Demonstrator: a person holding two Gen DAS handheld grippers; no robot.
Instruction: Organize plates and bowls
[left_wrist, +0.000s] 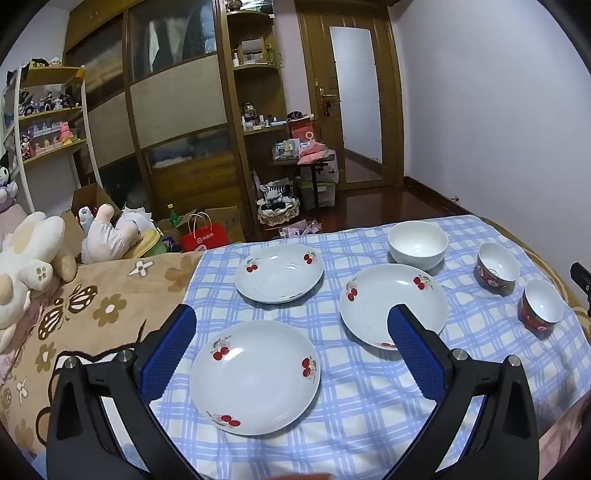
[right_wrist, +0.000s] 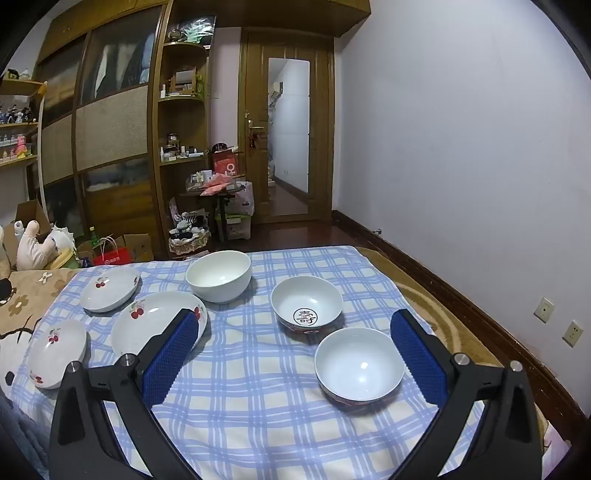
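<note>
Three white cherry-print plates lie on a blue checked cloth (left_wrist: 351, 406): a near plate (left_wrist: 255, 376), a far left plate (left_wrist: 279, 273) and a right plate (left_wrist: 391, 304). Behind them stands a plain white bowl (left_wrist: 417, 244), with two red-sided bowls (left_wrist: 498, 268) (left_wrist: 541, 308) to the right. My left gripper (left_wrist: 291, 321) hangs open above the near plate, holding nothing. In the right wrist view my right gripper (right_wrist: 295, 328) is open and empty over the cloth, with the nearer red bowl (right_wrist: 360, 365) by its right finger and the bowl with a black character (right_wrist: 306, 304) beyond.
Plush toys (left_wrist: 33, 254) lie on a brown flowered blanket (left_wrist: 92, 306) left of the cloth. A wooden wardrobe (left_wrist: 173, 110) and shelves stand behind, with boxes and a red bag (left_wrist: 205, 238) on the floor. A lilac wall (right_wrist: 461, 147) runs along the right.
</note>
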